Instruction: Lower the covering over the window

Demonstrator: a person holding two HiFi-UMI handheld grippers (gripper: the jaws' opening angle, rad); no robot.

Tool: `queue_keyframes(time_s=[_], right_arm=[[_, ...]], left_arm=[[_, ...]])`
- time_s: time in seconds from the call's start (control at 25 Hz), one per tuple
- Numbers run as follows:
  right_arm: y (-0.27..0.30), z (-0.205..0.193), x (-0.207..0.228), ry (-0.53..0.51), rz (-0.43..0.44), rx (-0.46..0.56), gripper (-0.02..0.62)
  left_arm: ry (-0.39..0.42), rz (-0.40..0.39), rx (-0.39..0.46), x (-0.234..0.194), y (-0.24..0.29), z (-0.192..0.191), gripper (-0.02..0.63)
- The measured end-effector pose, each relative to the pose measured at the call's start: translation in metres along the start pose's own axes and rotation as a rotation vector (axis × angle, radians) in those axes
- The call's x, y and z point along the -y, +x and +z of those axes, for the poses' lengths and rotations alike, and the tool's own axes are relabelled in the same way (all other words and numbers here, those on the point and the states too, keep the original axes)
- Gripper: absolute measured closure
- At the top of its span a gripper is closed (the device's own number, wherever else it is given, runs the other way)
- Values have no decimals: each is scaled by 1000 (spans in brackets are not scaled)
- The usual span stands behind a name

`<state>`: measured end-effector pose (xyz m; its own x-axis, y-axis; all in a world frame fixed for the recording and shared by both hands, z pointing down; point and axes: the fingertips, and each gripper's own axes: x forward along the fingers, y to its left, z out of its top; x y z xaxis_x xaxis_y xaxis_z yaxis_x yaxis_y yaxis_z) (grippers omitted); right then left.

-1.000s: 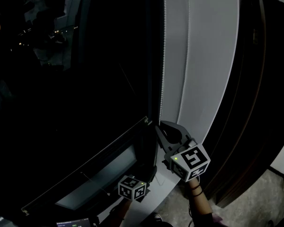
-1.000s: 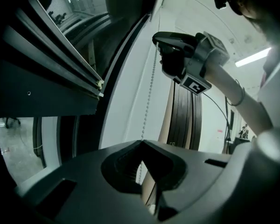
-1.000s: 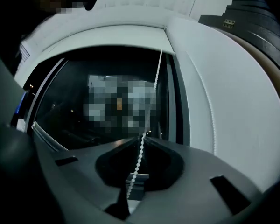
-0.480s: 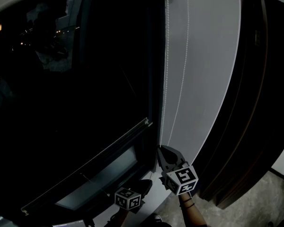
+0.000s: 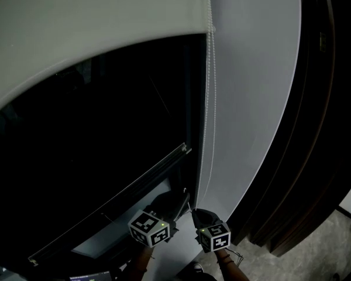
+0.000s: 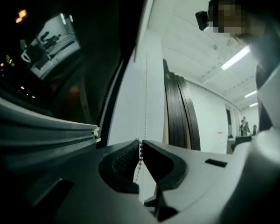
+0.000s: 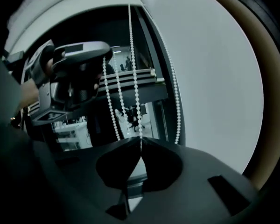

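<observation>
A pale roller blind point(image 5: 93, 34) covers the top of the dark window point(image 5: 105, 145). Its white bead chain point(image 5: 209, 86) hangs down the window's right edge. In the head view both grippers sit low on the chain, side by side. My left gripper point(image 5: 183, 199) is shut on one strand of the bead chain point(image 6: 140, 146), with beads showing between the fingertips. My right gripper point(image 5: 194, 212) is shut on another strand of the chain point(image 7: 134, 87), just below and right of the left gripper point(image 7: 102, 55). Further loops hang loose beside it.
A light wall strip point(image 5: 251, 98) runs right of the chain. Beyond it stand dark vertical panels point(image 5: 327, 127). The window's lower frame rail point(image 5: 134, 177) slants across below the glass. Grey floor point(image 5: 339, 244) shows at the bottom right.
The blind's lower edge has come down into view from the top. My right gripper has dropped lower along the chain, and my left gripper has moved up beside it onto the chain.
</observation>
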<state>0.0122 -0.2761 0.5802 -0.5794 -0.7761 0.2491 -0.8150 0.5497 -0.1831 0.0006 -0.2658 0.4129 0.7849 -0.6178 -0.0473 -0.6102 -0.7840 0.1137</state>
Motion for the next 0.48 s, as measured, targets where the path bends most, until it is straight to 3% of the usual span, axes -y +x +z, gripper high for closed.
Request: queue_keyframes(time_s=[0.16, 0.24, 0.48], right_arm=[[1, 0, -8, 15, 5, -4, 581], [0, -1, -4, -3, -16, -2, 581], [-12, -1, 32, 18, -102, 13, 581]], left_arm=[[235, -48, -188, 17, 24, -4, 555], [283, -39, -237, 17, 23, -12, 557], [87, 71, -431, -10, -5, -64, 555]])
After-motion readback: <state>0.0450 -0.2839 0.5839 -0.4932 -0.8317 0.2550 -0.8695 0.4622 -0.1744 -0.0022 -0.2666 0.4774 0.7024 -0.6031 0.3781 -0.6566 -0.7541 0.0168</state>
